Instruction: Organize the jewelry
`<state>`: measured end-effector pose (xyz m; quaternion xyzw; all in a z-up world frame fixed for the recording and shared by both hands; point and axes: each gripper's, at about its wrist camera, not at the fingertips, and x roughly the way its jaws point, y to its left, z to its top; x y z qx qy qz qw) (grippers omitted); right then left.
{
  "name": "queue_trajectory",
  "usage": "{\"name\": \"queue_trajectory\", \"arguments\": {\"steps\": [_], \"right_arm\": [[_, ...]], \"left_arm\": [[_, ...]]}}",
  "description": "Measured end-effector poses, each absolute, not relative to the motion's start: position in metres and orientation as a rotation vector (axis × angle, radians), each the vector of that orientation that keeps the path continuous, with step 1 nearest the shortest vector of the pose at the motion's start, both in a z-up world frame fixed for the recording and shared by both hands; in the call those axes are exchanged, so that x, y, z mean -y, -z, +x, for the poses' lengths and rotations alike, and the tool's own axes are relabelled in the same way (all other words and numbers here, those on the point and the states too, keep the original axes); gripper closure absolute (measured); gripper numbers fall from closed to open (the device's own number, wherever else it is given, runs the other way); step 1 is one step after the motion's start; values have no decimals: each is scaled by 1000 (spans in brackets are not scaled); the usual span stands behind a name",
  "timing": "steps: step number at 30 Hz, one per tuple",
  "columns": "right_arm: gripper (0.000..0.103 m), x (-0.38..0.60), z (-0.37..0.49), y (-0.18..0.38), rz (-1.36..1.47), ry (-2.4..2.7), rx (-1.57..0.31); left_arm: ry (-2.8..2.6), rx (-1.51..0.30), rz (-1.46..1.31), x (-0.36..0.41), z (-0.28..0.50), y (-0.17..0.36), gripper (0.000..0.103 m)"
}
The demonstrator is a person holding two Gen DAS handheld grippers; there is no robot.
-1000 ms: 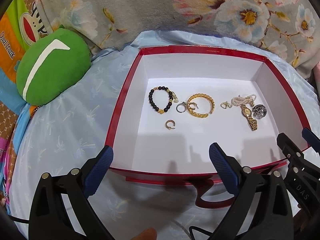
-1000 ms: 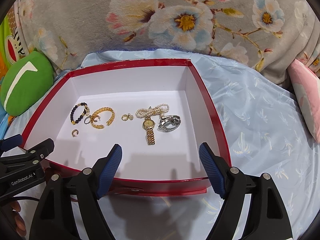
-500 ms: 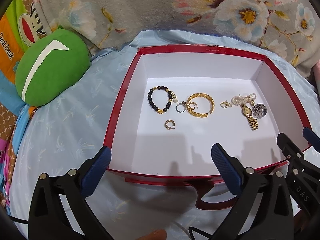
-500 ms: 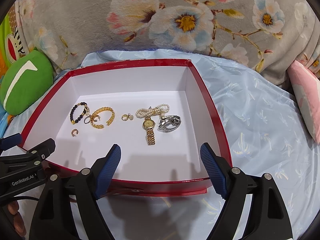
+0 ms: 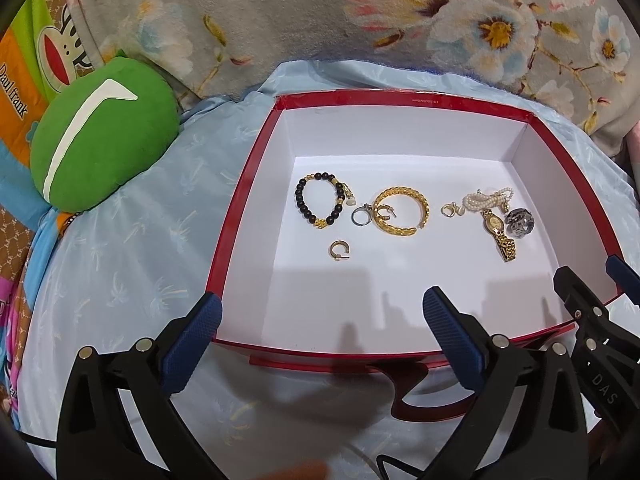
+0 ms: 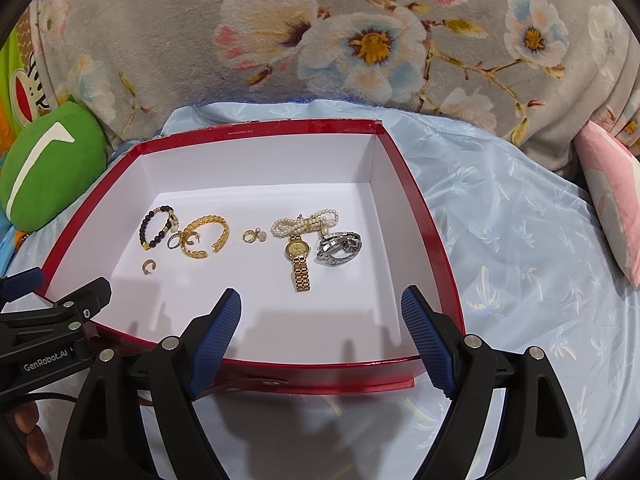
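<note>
Inside, jewelry lies scattered on the red box [image 5: 248,184] floor.

Gold bangle [image 5: 401,210] sits mid-floor; beaded bracelet [image 5: 320,204] to its left, gold watch [image 6: 299,257] to its right. Left gripper [image 5: 318,330] and right gripper [image 6: 321,322] hover at the box's near wall, jaws apart, holding nothing.

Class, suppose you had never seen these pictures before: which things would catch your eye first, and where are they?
The red box with its white inside fills the middle, on a pale blue sheet. On its floor lies jewelry: a gold bangle and black bead bracelet on the left, a gold watch and pearls to the right. A green cushion sits left of the box.
</note>
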<state>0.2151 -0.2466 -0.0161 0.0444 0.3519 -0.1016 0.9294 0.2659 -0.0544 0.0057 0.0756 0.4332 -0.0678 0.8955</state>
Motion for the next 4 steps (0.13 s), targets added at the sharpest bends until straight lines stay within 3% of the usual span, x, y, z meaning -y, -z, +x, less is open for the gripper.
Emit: {"name": "queue_trajectory", "arguments": {"steps": [4], "right_arm": [[22, 247, 216, 16, 91, 209, -719]], "left_arm": [[137, -893, 155, 55, 265, -6, 5]]}}
